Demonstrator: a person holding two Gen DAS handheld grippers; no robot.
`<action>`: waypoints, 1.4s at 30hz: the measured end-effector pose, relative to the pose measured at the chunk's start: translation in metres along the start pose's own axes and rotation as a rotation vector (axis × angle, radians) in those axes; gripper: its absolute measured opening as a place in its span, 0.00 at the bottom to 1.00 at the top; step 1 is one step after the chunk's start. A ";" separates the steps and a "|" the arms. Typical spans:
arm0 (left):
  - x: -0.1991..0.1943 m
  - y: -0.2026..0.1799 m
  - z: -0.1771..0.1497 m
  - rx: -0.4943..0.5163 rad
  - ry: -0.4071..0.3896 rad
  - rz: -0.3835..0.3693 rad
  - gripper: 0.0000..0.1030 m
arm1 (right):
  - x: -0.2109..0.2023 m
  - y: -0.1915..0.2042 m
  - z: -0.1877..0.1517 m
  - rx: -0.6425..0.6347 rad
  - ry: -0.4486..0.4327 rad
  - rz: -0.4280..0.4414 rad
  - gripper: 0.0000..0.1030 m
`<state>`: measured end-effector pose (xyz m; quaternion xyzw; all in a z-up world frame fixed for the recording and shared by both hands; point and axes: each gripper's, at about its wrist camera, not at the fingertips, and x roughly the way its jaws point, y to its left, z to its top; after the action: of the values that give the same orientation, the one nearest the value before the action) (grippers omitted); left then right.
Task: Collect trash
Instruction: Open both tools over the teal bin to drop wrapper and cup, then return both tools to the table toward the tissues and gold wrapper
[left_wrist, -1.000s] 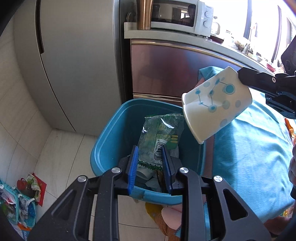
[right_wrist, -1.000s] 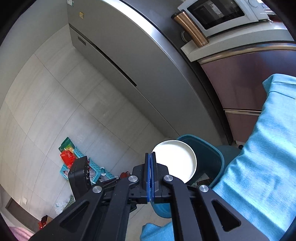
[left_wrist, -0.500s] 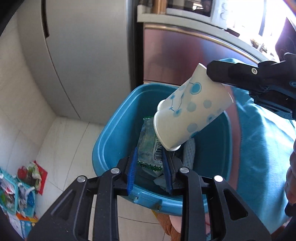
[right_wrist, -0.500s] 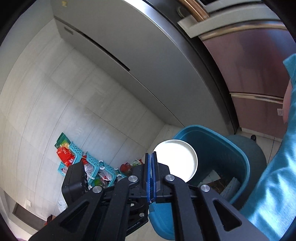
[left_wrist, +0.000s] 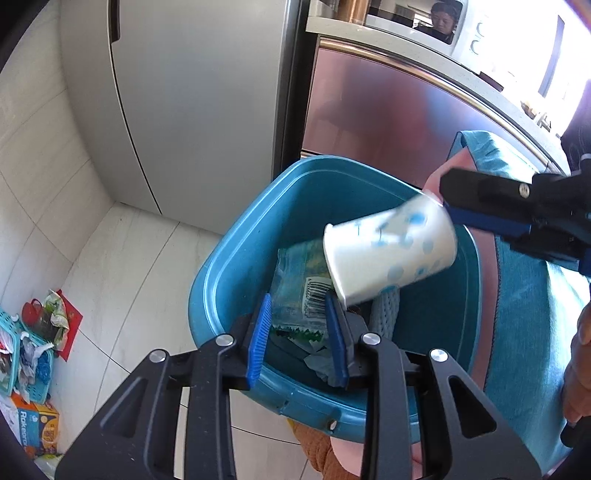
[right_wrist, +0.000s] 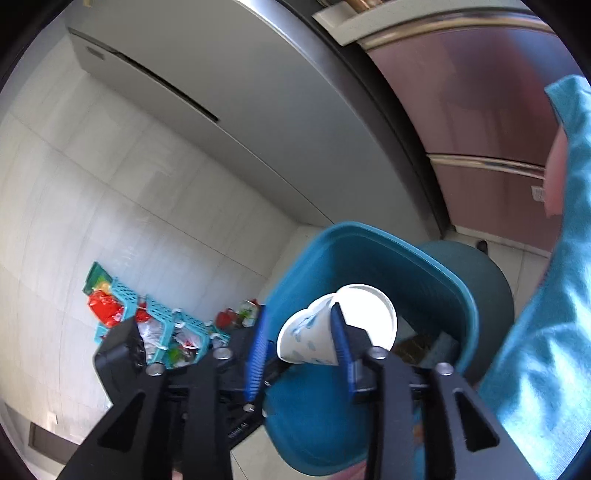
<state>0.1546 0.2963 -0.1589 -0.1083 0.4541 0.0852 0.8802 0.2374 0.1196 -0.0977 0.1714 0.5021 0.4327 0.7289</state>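
One white, blue-dotted paper cup (left_wrist: 389, 254) hangs tilted between the spread right tool (right_wrist: 299, 341) over the bin (left_wrist: 236, 258).

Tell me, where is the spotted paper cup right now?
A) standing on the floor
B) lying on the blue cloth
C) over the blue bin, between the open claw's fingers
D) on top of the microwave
C: the paper cup hangs above the blue bin, between the right claw's spread fingers.

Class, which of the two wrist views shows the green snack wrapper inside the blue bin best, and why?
The left wrist view: the green snack wrapper stands in the blue bin, barcode visible, below the paper cup. In the right wrist view the cup and gripper hide it.
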 end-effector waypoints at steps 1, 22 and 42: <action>0.001 0.000 0.001 -0.004 0.000 0.001 0.29 | 0.000 -0.001 0.000 0.001 -0.001 0.006 0.33; -0.003 -0.009 0.001 0.023 -0.004 -0.031 0.37 | -0.055 -0.004 -0.026 -0.095 -0.055 -0.009 0.33; -0.113 -0.189 -0.034 0.399 -0.217 -0.437 0.60 | -0.284 -0.062 -0.133 -0.075 -0.436 -0.318 0.37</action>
<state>0.1102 0.0995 -0.0644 -0.0189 0.3312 -0.1856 0.9249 0.1144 -0.1680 -0.0327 0.1526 0.3374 0.2836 0.8846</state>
